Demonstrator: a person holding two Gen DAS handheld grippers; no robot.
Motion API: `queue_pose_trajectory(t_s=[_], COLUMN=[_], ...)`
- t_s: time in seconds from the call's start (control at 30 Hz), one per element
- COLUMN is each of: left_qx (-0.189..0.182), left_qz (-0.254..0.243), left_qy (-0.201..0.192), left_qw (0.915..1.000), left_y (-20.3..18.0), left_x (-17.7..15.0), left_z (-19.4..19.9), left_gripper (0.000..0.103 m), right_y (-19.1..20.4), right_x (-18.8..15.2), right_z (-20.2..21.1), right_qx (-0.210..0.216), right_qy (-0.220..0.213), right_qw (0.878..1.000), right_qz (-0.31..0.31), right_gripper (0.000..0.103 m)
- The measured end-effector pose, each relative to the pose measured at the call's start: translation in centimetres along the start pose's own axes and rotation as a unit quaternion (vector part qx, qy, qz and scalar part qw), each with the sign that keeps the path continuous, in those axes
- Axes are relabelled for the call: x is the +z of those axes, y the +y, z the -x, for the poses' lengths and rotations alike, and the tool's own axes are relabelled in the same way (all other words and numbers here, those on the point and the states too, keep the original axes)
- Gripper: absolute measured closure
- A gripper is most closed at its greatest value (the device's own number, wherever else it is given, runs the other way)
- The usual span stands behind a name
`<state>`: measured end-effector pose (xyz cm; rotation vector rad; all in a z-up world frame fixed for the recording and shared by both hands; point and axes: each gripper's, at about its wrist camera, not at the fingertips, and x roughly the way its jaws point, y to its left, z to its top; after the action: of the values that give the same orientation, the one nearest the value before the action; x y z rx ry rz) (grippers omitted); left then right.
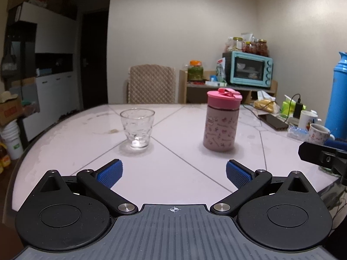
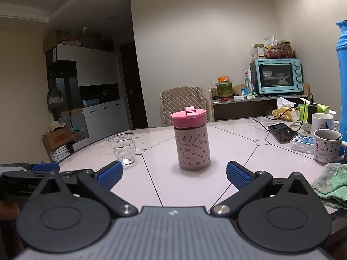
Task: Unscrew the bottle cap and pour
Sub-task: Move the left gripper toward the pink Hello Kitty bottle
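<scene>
Right gripper [image 2: 174, 174]: jaws spread wide, blue pads empty, held low over the near edge of the worktop [image 2: 227, 138]. Dead ahead, framed between its fingers, stood the pink bottle [image 2: 194, 149], upright, long axis vertical, its pink cap [image 2: 188, 118] screwed on with a flip tab on top. Bottle near but apart from the pads.

Left gripper [image 1: 174, 173]: jaws likewise wide and empty. From it the bottle [image 1: 221, 127] lay ahead and to the right; the drinking glass [image 1: 137, 128] stood ahead and to the left, upright, apparently empty. Neither touched.

Relation governing the coming move: the bottle sat centred on the right gripper's line and off-axis for the left, so the right was judged the better placed to reach it; glass stood left of the bottle, well apart.

View differences: the right wrist view showed the cap's tab face-on, a green cloth [image 2: 331, 183] at the near right edge, two mugs [image 2: 327, 148] and a phone [image 2: 282, 132], plus part of the left gripper at lower left. The left wrist view showed the glass's thick base more plainly and part of the right gripper at far right.
</scene>
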<state>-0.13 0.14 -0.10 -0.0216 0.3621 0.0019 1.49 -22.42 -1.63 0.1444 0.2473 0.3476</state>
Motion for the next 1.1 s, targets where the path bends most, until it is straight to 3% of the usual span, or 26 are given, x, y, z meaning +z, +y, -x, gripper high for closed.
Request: queue_pose_trajectory(t_s=[0.17,0.27,1.1], left_qx=[0.006,0.01,0.001], left_qz=[-0.001,-0.001,-0.002], left_qy=[-0.004,-0.007,0.003], left_qw=[1.0,0.9999,1.0], left_y=[0.4,0.6,0.5], left_x=[-0.3,-0.5,-0.6], left_z=[0.2,0.4,0.4], left_gripper=[0.0,0.0,0.0], right_y=[-0.4,1.6,0.4], right_x=[-0.1,-0.6,-0.5], right_z=[-0.2,0.2,-0.1], right_qx=[0.001,-0.004,0.005], right_qy=[0.004,0.002,0.008], right_qw=[1.0,1.0,1.0], right_qz=[-0.002,0.028,0.007], right_gripper=[0.0,0.0,0.0])
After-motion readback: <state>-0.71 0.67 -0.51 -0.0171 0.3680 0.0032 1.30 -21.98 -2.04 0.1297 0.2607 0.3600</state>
